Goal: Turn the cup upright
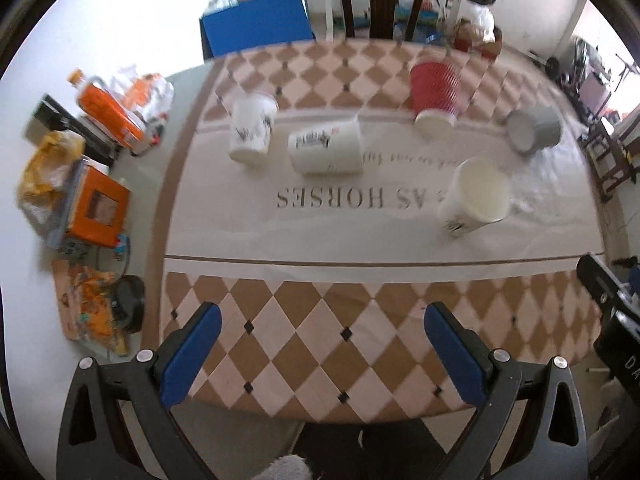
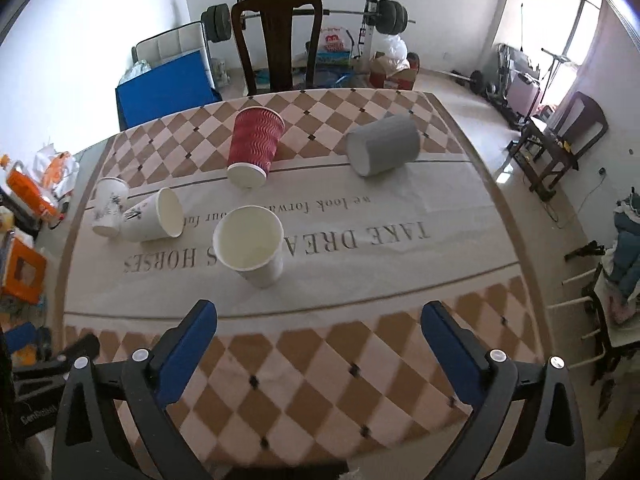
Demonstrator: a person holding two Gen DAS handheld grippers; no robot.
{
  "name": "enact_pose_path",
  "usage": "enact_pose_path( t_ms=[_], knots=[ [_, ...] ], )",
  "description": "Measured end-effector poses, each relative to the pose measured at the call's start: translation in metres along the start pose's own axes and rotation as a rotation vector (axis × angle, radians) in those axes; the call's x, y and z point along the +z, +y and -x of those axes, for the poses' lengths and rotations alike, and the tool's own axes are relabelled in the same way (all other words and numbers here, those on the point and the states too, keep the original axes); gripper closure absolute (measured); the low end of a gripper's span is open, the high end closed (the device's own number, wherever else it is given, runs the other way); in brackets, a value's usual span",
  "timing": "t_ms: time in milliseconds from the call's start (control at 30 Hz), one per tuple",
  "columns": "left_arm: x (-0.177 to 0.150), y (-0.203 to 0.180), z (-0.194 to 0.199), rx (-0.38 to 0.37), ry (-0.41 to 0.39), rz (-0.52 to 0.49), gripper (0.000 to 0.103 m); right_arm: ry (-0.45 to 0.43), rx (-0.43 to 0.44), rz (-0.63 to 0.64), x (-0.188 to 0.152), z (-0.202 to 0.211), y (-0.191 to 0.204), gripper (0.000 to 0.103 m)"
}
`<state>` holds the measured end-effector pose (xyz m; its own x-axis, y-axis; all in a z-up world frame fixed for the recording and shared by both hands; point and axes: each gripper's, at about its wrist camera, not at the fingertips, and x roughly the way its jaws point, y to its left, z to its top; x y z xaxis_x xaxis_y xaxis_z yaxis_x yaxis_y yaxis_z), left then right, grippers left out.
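Note:
Several cups sit on the checkered tablecloth point(image 2: 360, 360). A white cup point(image 2: 250, 246) point(image 1: 476, 196) stands upright with its mouth open. A red ribbed cup point(image 2: 254, 146) point(image 1: 434, 94) rests mouth down, tilted. A grey cup point(image 2: 382, 145) point(image 1: 534, 128) lies on its side. A printed white cup point(image 2: 154, 220) point(image 1: 326, 148) lies on its side. Another printed white cup point(image 2: 109, 206) point(image 1: 252, 128) stands mouth down. My left gripper point(image 1: 322, 326) and my right gripper point(image 2: 318, 320) are open and empty over the near checkered border.
Orange boxes point(image 1: 100, 212) and packets crowd the table's left side. A dark chair point(image 2: 278, 40) stands at the far edge. A blue box point(image 2: 164, 88) and weight gear lie behind. The other gripper's body shows at the left wrist view's right edge point(image 1: 612, 304).

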<state>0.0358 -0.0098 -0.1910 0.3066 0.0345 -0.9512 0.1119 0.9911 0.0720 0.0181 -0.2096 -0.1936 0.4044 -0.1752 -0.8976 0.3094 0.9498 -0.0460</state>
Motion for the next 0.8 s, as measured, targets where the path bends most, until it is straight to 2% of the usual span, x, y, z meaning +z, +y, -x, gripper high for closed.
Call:
enact_pose_path(
  t_ms=[167, 333, 500, 800],
  knots=[
    [0.003, -0.010, 0.057, -0.001, -0.071, 0.020, 0.000, 0.011, 0.003, 0.021, 0.003, 0.053, -0.022, 0.000],
    [0.004, -0.014, 0.098, 0.008, -0.127, 0.035, 0.000, -0.017, 0.009, 0.022, 0.009, 0.106, -0.039, 0.000],
    [0.001, -0.016, 0.124, 0.000, -0.134, 0.064, 0.000, -0.065, 0.012, 0.039, 0.018, 0.152, -0.045, 0.000],
    [-0.001, -0.019, 0.162, 0.011, -0.190, 0.081, 0.000, -0.119, 0.042, 0.062, 0.023, 0.195, -0.052, 0.000]
  ],
)
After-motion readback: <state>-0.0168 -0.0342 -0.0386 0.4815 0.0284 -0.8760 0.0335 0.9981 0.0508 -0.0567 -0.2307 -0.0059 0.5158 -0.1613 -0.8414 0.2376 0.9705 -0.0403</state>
